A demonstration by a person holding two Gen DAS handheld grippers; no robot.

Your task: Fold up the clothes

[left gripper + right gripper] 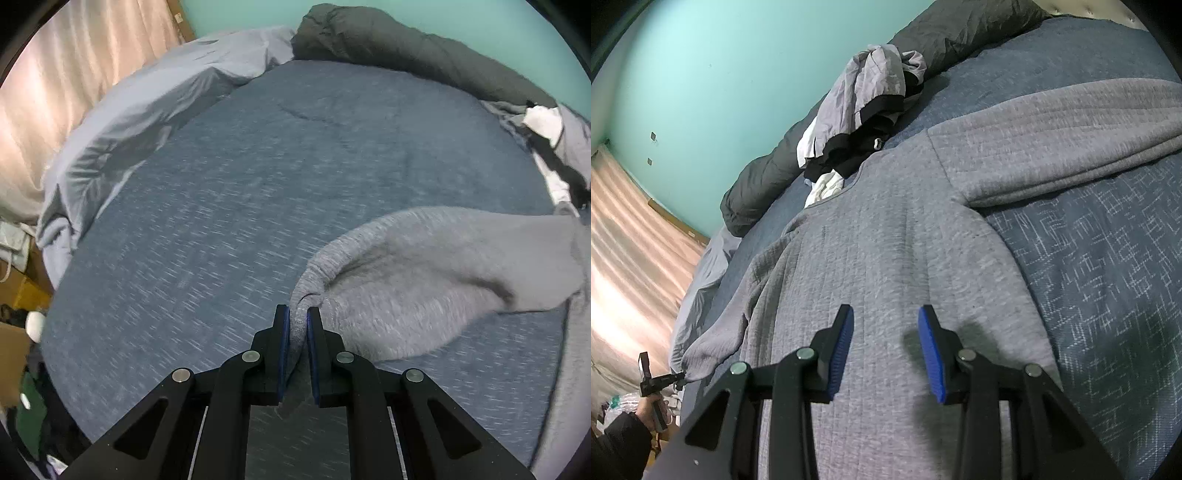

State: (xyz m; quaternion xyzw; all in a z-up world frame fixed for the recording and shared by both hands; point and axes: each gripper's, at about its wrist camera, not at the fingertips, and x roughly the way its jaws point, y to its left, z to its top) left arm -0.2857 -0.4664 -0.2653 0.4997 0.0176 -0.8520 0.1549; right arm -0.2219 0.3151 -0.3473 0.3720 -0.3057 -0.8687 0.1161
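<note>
Because a sleeve has to be carried across the body to make a fold, the left gripper point(297, 325) has its fingers point(281, 343) clamped on the cuff point(300, 314) of the grey sweatshirt point(886, 236), the ribbed edge bunched tight between the blue pads. Beyond and to the right of those fingers the sleeve point(424, 273) rises off the bed point(229, 206) in a slack arc, so it appears lifted rather than dragged. Meanwhile the right gripper point(886, 332) hangs over the sweatshirt's body with its fingers apart and nothing between them, the cloth lying flat just under the tips, probably ready to pin it down. A heap of other clothes point(864, 107) lies well beyond the fingertips, next to the dark duvet point(960, 33).
</note>
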